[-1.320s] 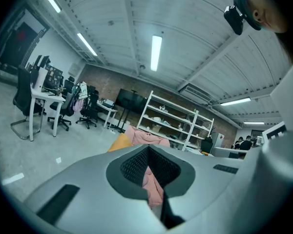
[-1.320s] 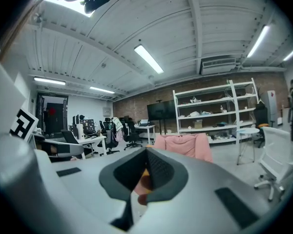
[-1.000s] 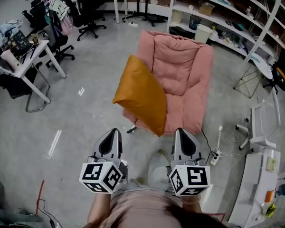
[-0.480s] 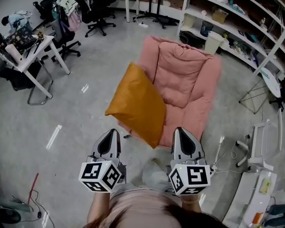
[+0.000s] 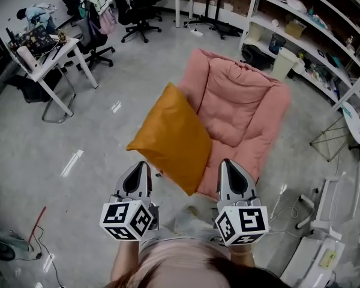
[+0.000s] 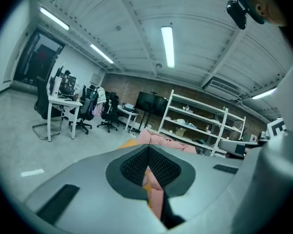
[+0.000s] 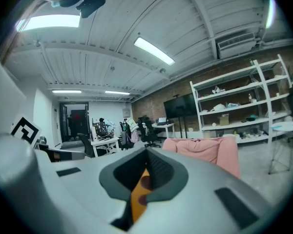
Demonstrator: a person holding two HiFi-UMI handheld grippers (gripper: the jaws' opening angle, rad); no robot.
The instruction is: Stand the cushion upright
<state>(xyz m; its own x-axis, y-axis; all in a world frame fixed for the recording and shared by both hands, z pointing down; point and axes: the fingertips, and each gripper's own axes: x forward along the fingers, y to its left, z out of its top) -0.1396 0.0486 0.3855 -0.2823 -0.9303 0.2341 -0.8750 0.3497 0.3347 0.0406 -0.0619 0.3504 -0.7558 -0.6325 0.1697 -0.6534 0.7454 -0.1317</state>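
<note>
Grey office floor (image 5: 60,143) | orange cushion (image 5: 171,138) tilted against pink armchair (image 5: 246,110) | left gripper (image 5: 140,165) jaws together, nothing held | right gripper (image 5: 225,164) jaws together, nothing held

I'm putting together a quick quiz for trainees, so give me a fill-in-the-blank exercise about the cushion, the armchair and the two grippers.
1. The cushion is ____ in colour.
2. It rests against a ____ armchair.
3. The left gripper and the right gripper hold nothing, and both have their jaws ____.
4. In the head view, the white desk stands on the ____ side of the room.

Missing words: orange; pink; shut; left
</note>
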